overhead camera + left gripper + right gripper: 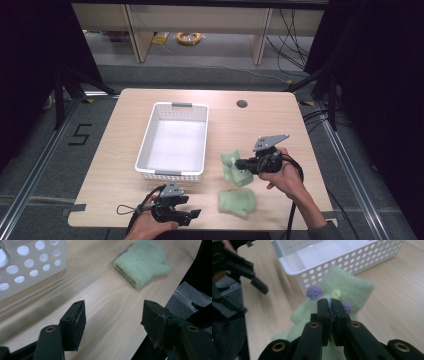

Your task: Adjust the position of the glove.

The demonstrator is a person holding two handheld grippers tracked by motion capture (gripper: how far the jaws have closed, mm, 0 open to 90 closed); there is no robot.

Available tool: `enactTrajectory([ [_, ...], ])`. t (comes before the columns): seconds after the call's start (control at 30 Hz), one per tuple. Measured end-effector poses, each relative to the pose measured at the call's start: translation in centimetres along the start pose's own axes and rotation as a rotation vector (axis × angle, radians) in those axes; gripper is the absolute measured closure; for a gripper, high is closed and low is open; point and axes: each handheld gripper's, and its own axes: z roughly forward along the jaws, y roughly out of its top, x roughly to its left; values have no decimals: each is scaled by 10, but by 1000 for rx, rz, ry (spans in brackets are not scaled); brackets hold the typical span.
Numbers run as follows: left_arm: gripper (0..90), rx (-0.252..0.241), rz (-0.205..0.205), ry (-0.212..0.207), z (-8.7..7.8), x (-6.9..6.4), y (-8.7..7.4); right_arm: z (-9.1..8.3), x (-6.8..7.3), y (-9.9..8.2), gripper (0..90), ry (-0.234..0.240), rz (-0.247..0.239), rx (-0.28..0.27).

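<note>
The person's left hand (150, 225) comes in over the near edge of the tabletop (125, 150), close to its near left corner, wrapped around the black two-jaw left gripper (192, 214); that gripper lies low and roughly level, pointing along the near edge toward the right; in the left gripper view its jaws stand well apart, the dark pads facing each other with bare wood between them. The right hand (285, 175) reaches in from the near right corner, forearm angled up and leftward, holding the black right gripper (237, 164) lifted off the wood; its jaws point left, pressed almost together on a fold of the pale green fuzzy mitten (347, 288).
</note>
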Motion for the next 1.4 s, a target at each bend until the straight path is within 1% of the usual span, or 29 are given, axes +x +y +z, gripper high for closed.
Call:
enactTrajectory([
  [0.03,351,2,-1,1,0,0,0,0,4,-2,874,8,5,1],
  [0.07,350,2,-1,0,0,0,0,0,8,-5,874,14,-21,-6],
  [0.13,345,-1,-8,3,0,0,0,0,14,-9,874,30,-18,11],
  [0.23,328,0,-9,4,0,-1,1,1,21,-17,874,57,-50,29],
  [0.27,321,-1,-8,3,0,-1,1,0,24,-19,874,63,-42,42],
  [0.3,316,-2,-10,3,0,-1,2,1,26,-21,874,75,-51,43],
  [0.33,312,13,12,6,-1,0,2,1,28,-24,874,75,-48,51],
  [0.37,309,-1,-14,7,0,-3,2,1,29,-26,874,89,-62,58],
  [0.43,304,3,19,-2,0,-2,4,2,33,-31,874,108,-76,76],
  [0.5,304,-16,7,-6,0,-4,7,3,34,-33,874,116,-81,80],
  [0.57,305,-16,26,-9,0,-5,10,4,37,-35,874,130,-92,93],
  [0.6,306,-32,26,-9,1,-6,11,5,38,-36,874,137,-86,104],
  [0.63,308,-13,48,-9,0,-5,14,7,39,-36,873,149,-96,110],
  [0.7,317,-40,22,-17,3,-8,16,11,40,-37,873,156,-100,118],
  [0.73,337,-34,40,-21,4,-9,18,15,39,-39,873,165,-104,135],
  [0.8,338,-31,56,-22,7,-9,22,17,39,-40,873,165,-105,138],
  [0.83,342,-31,40,-24,9,-10,23,19,39,-42,872,162,-104,140],
  [0.87,346,-36,49,-32,12,-11,25,20,38,-43,872,166,-100,147],
  [0.9,355,-37,42,-37,14,-12,27,22,38,-44,871,161,-95,157],
  [0.93,362,-28,62,-35,16,-12,30,24,37,-45,870,166,-107,153],
  [1.0,371,-27,60,-44,21,-14,34,26,37,-48,865,158,-100,163],
  [1.03,380,-25,81,-48,23,-14,36,27,36,-48,860,162,-119,161],
  [1.1,399,-23,87,-57,28,-16,39,28,38,-50,832,163,-104,158],
  [1.13,404,-22,97,-61,30,-17,40,28,38,-50,808,163,-118,154],
  [1.2,419,-12,100,-63,34,-19,43,27,39,-52,759,141,-98,148],
  [1.23,426,-12,116,-71,36,-19,45,27,40,-52,737,138,-98,133],
  [1.27,437,-6,113,-67,38,-19,46,24,40,-53,713,129,-90,118],
  [1.33,443,2,131,-76,40,-18,48,17,42,-53,669,91,-63,86],
  [1.4,445,9,129,-75,43,-16,50,8,44,-55,650,66,-37,68],
])
